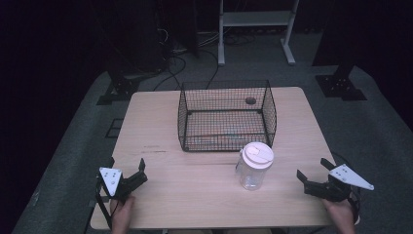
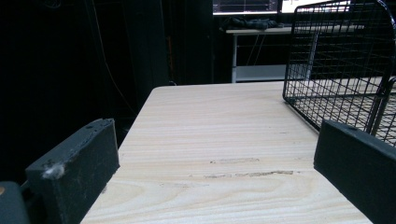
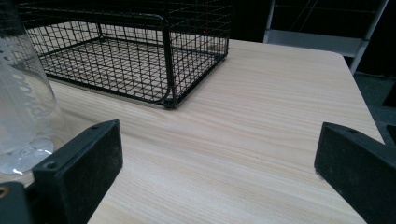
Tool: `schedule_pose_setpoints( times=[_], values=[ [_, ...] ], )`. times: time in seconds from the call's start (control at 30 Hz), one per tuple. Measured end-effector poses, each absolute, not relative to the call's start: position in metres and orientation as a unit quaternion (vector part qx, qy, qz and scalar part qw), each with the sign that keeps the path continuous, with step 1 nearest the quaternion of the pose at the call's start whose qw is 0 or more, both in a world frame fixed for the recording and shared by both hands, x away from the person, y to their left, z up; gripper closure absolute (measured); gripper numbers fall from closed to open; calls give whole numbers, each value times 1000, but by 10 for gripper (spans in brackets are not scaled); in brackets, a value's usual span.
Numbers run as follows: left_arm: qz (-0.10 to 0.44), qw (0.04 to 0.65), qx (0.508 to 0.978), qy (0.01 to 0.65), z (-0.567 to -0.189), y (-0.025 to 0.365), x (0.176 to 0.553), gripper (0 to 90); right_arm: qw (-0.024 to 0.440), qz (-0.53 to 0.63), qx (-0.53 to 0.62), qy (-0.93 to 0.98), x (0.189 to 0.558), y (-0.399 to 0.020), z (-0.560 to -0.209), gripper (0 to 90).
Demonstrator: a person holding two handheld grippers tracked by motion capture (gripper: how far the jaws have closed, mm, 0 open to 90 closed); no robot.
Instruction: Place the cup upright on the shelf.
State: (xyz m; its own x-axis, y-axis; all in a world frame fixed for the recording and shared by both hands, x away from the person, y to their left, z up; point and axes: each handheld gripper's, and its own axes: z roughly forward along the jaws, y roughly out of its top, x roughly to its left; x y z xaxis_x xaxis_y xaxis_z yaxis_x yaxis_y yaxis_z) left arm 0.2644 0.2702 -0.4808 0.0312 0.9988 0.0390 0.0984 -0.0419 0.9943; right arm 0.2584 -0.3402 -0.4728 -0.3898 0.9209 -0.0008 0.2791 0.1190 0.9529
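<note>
Left gripper and right gripper: fingers spread apart, both empty, low at the near corners of the pale wooden desk. Clear plastic jar with white lid stands upright just before the black wire basket. Likely step: grasp jar. Approach level with the right gripper, close around the body below the lid.

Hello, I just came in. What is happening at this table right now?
A person sits at a wooden table with a hand-held gripper in each hand. The left hand-held gripper and the right hand-held gripper both rest open near the front edge, holding nothing. Between them stands a clear plastic jar with a white lid, upright and untouched, closer to the right one. Just behind the jar sits a black wire basket, which looks empty. No handling has started yet.
</note>
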Motion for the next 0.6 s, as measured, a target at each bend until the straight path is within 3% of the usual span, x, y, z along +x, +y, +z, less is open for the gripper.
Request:
schedule_pose_setpoints(
  times=[0.6],
  values=[
    [476, 475, 541, 505, -481, 271, 264, 0, 313, 515, 403, 689, 250, -321, -453, 5]
  ],
)
